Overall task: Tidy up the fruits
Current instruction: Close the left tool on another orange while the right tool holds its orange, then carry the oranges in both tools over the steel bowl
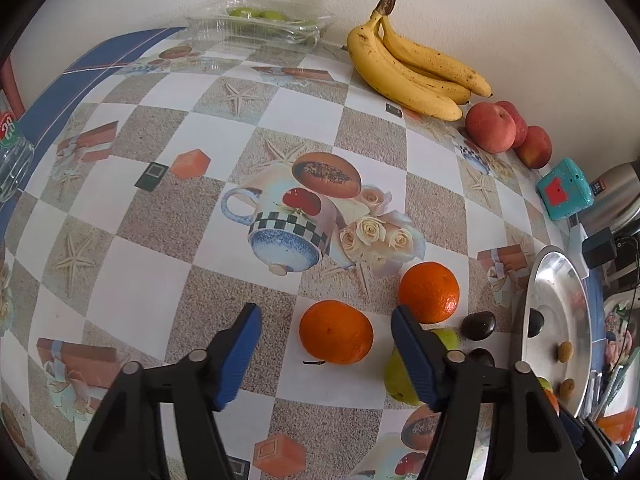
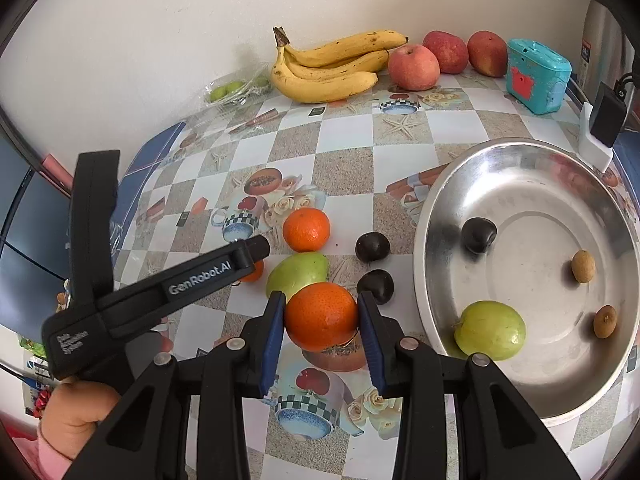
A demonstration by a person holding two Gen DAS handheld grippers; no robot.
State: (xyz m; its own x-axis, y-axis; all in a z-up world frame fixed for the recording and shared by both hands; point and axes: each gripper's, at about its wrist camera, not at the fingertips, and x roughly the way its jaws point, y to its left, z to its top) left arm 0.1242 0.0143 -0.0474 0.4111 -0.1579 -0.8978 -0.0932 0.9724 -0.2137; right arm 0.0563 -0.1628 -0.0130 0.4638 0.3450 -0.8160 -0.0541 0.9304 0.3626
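The right tongs (image 2: 322, 320) are pinching an orange (image 2: 321, 316), with a blue pad pressed on each side of it. It seems to be held a little above the tabletop (image 2: 348, 128). The big shiny metal bowl (image 2: 440, 200) sits just to the right. Inside it are a green apple (image 2: 490, 330), a dark round fruit (image 2: 478, 235) and two small brown fruits (too small to name).

The step now, I think, is to put this orange in the bowl. To do it well, keep the squeeze steady so the round orange does not slip. Lift it over the rim, then go low before letting go, so it does not bounce. Pick a bare spot, away from the green apple.

The left tongs (image 1: 326, 334) are spread apart, with a second orange (image 1: 336, 332) on the tabletop between the pads. The pads do not press on it yet. They should close on its middle, not its edge, or it may roll away.

A third orange (image 1: 429, 293) lies just past it, with a green pear (image 2: 298, 274) and two dark fruits (image 2: 373, 247) close by. Far back by the wall are bananas (image 2: 328, 66), three red apples (image 2: 414, 66) and a clear box (image 1: 260, 20) of green fruit.
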